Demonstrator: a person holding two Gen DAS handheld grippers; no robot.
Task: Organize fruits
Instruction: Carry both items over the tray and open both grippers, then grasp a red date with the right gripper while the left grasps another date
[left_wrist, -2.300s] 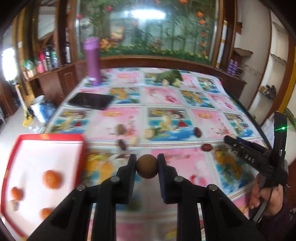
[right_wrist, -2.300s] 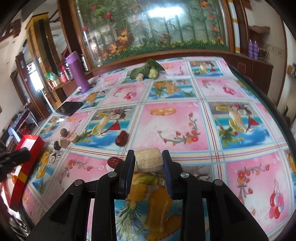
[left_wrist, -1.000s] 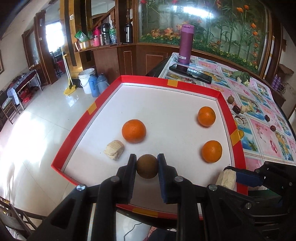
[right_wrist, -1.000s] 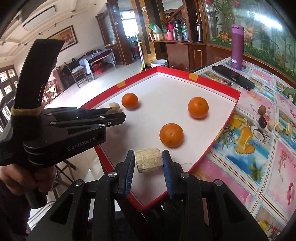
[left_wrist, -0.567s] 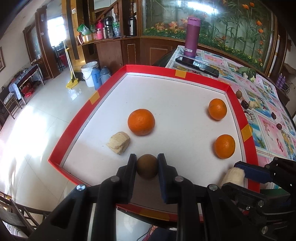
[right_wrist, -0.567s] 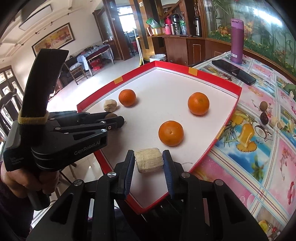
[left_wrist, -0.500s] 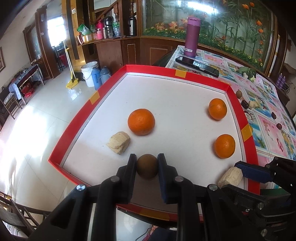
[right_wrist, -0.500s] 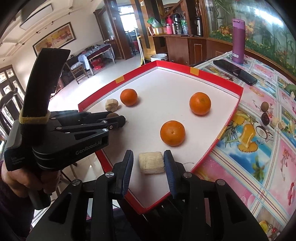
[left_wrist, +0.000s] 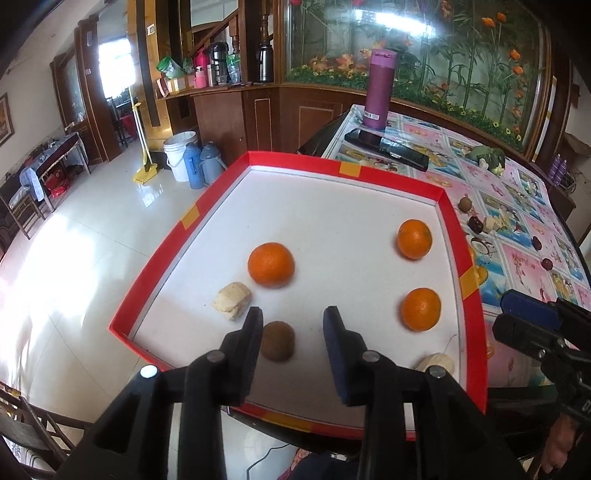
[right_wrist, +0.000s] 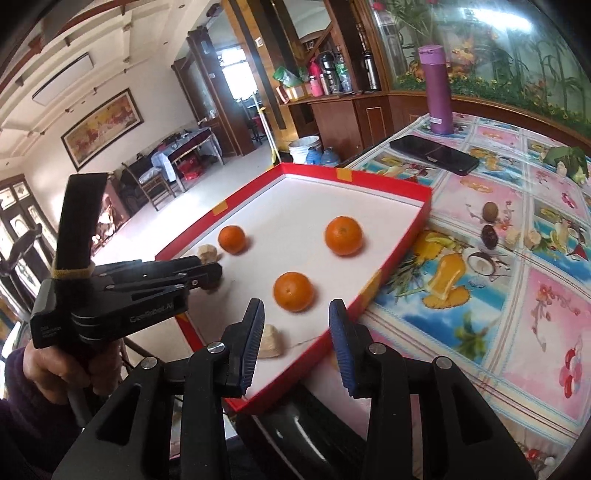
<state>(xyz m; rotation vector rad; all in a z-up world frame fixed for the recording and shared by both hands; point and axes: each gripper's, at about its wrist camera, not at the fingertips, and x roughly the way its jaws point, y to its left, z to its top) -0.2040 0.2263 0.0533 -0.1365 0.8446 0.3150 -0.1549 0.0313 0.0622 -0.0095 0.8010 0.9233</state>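
A red-rimmed white tray (left_wrist: 343, 169) (right_wrist: 400, 186) holds three oranges (left_wrist: 270, 264) (right_wrist: 293, 291), a pale chunk (left_wrist: 231, 300) and two released pieces. My left gripper (left_wrist: 293, 319) is open over the tray's near edge; a brown round fruit (left_wrist: 277, 340) lies on the tray beside its left finger. My right gripper (right_wrist: 296, 314) is open; a tan fibrous chunk (right_wrist: 270, 341) lies on the tray beside its left finger, also seen in the left wrist view (left_wrist: 436, 362). The left gripper shows in the right wrist view (right_wrist: 207, 277).
Several small fruits lie on the patterned tablecloth right of the tray: a brown one (right_wrist: 490, 211), a dark date (right_wrist: 489, 235), pale pieces (right_wrist: 532, 237). A black phone (right_wrist: 434, 154), a purple bottle (right_wrist: 438, 90) and green leaves (right_wrist: 565, 157) stand farther back. The tray overhangs the table edge.
Both grippers have opened. The brown fruit and the tan chunk dropped from the jaws onto the tray, and both grippers have drawn back slightly.
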